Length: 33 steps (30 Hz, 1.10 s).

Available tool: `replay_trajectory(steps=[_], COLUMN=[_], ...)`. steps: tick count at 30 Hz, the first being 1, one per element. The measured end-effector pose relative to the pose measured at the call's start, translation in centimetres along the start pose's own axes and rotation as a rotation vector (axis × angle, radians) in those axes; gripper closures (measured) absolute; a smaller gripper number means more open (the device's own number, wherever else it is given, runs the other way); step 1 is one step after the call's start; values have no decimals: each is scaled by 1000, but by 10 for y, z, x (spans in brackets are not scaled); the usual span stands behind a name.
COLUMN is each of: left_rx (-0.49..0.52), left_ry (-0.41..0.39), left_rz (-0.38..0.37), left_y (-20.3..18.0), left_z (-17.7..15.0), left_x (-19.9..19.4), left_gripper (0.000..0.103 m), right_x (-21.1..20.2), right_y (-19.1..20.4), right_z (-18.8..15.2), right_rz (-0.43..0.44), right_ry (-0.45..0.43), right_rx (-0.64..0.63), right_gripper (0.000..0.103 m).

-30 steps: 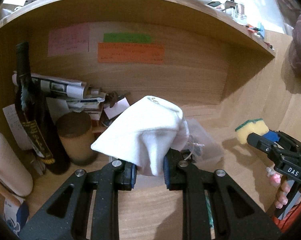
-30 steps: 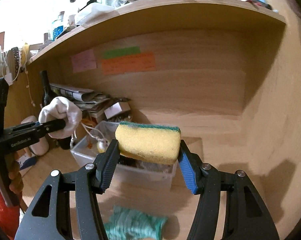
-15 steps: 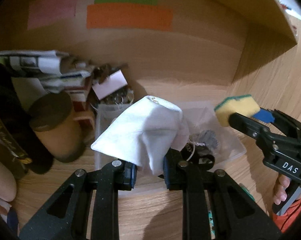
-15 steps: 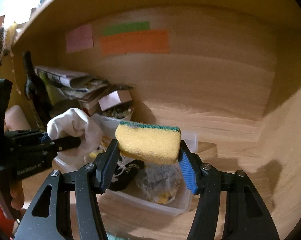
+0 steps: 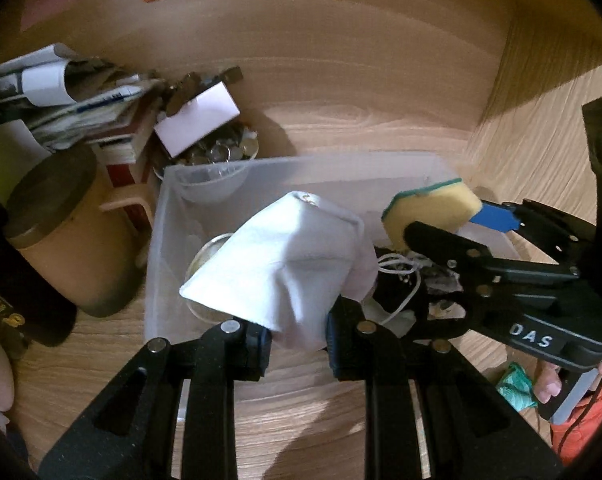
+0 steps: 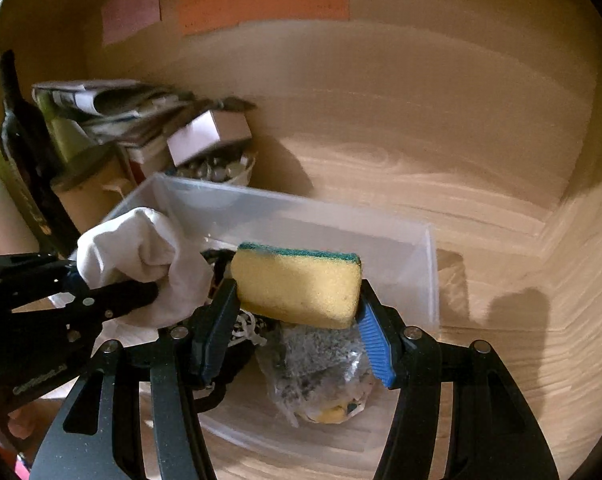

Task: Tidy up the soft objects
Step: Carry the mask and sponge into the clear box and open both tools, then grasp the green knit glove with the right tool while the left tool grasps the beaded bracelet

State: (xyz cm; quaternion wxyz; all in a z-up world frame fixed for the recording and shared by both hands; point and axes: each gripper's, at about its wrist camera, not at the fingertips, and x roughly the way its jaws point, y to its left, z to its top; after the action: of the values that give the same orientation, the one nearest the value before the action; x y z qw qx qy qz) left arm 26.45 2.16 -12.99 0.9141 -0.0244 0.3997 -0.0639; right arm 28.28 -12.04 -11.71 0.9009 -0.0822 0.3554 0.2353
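Over clear bin (image 6: 429, 264), left gripper (image 5: 297, 338) clamps cloth (image 5: 285, 264), right gripper (image 6: 293, 344) clamps sponge (image 6: 297, 288)

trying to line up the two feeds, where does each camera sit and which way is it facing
Left wrist: on the left gripper, facing down into the clear bin; its fingers pinch a white cloth.
Right wrist: on the right gripper, facing the same bin; its fingers clamp a yellow sponge.
Shared: bin, cloth, sponge, each other's gripper.
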Motion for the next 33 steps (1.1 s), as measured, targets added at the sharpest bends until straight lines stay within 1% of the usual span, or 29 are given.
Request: replay_trajectory(steps=[2, 4, 6, 7, 9, 12, 13, 15, 18, 19, 21, 23, 24, 28, 29, 30, 32, 33], left_rx=[3, 6, 9, 12, 15, 23, 23, 24, 32, 37, 54, 66, 65, 64, 65, 65, 60, 61], left_ry=[8, 13, 8, 2, -11, -43, -53, -77, -136, -149, -192, -233, -247, -286, -293, -298, -320, -324], left_rz=[3, 1, 4, 6, 10, 19, 24, 28, 28, 31, 41, 45, 44, 19, 15, 13, 10, 12], left_y=[0, 0, 0, -1, 0, -3, -4, -6, -10, -12, -16, -21, -22, -26, -28, -29, -29, -31], left_z=[0, -1, 0, 0, 2, 1, 1, 2, 3, 3, 3, 1, 0, -4, -7, -10, -18, -23], left_x=[3, 3, 2, 1, 0, -12, -16, -25, -45, -49, -63, -79, -84, -106, -112, -116, -125, -129], left_gripper=[82, 79, 69, 67, 57, 50, 49, 43, 37, 35, 30, 23, 21, 20, 17, 9, 3, 3], right_x=[4, 5, 4, 4, 1, -9, -10, -20, -36, -42, -56, -69, -78, -101, -108, -112, -122, -126], right_y=[0, 1, 3, 3, 5, 8, 8, 8, 8, 8, 7, 7, 7, 8, 8, 8, 8, 7], right_z=[-1, -2, -2, -2, 0, 0, 1, 3, 3, 3, 1, -1, -3, -13, -17, -21, -30, -36], right_rz=[-2, -7, -12, -13, -19, -31, -38, -45, -46, -46, -48, -47, -43, -39, -40, -38, -36, -35], right_ry=[12, 18, 20, 20, 12, -13, -20, -43, -72, -83, -115, -140, -155, -184, -190, -193, -199, -200], right_rx=[0, -10, -24, -30, -41, -55, -57, -63, -69, -70, -70, -71, -70, -79, -79, -79, -72, -68], right_gripper=[47, 47, 45, 42, 37, 31, 29, 29, 27, 23, 19, 19, 19, 17, 16, 13, 8, 5])
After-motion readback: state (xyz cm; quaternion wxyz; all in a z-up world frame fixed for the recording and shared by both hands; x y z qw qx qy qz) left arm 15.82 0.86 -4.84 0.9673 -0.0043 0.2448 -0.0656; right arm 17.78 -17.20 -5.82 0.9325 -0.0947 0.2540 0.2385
